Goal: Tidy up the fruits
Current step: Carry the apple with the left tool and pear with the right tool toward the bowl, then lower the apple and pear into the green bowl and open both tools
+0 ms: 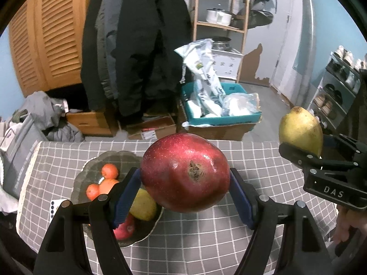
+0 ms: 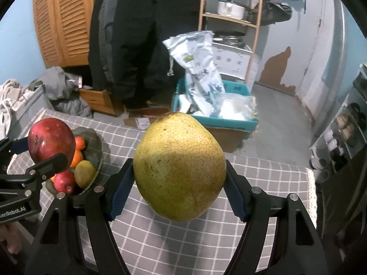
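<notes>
The left gripper (image 1: 185, 183) pinches a red pomegranate (image 1: 185, 173), its blue pads (image 1: 240, 199) pressed against the fruit's two sides, and holds it in the air above the grey checked tablecloth (image 1: 252, 236) — just to the right of the dark fruit bowl (image 1: 146, 236), partly overlapping the bowl's near rim in the left wrist view. The pomegranate's dried crown faces the camera.

The right gripper (image 2: 180, 178) clamps a yellow-green pear (image 2: 180, 174) in the same way, one blue pad on each flank, and carries it clear of the cloth, well to the right of the bowl. In the left wrist view this pear (image 1: 300, 135) shows at the far right edge, seated in the other gripper's black jaws.

The bowl (image 2: 97, 146) sits on the tablecloth toward its left side. Inside it lie three small oranges (image 1: 110, 171), a second yellow-green pear (image 1: 144, 206) and a red fruit (image 1: 123, 229) — the red one nearest the bowl's front edge, the oranges toward the back.

Beyond the bowl, past the far edge of the table, stand a teal crate (image 1: 222, 116) stuffed with plastic bags, a wooden shelf (image 1: 243, 32) bearing a white pot (image 1: 218, 16), and dark coats (image 1: 137, 45) hanging beside a louvred wooden cabinet (image 1: 50, 36).
</notes>
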The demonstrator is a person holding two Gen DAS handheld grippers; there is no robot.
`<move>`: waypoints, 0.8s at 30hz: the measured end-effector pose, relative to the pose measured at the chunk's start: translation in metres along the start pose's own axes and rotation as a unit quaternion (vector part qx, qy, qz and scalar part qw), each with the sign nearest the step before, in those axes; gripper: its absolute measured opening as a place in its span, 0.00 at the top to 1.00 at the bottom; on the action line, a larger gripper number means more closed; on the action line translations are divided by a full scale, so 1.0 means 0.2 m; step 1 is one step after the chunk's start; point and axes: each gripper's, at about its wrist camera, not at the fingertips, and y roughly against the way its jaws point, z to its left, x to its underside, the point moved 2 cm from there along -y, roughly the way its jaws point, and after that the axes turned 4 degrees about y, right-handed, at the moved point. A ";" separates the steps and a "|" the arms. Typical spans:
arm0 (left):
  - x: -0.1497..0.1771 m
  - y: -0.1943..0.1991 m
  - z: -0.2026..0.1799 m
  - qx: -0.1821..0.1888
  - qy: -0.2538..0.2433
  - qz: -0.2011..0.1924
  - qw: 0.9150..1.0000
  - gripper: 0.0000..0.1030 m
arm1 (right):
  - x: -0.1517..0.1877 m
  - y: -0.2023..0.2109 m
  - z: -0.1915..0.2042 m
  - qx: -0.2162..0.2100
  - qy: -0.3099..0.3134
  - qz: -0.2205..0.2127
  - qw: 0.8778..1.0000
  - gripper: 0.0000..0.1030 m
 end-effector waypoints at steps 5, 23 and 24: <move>0.01 -0.01 0.11 -0.012 0.017 0.003 1.000 0.24 | -0.04 -0.06 0.10 -0.015 0.007 0.003 1.000 0.28; 0.07 -0.07 0.58 -0.060 0.088 0.018 0.994 0.24 | -0.18 -0.27 0.48 -0.066 0.051 0.019 0.996 0.28; 0.08 -0.07 0.61 -0.062 0.091 0.020 0.994 0.24 | -0.19 -0.29 0.51 -0.070 0.052 0.021 0.996 0.28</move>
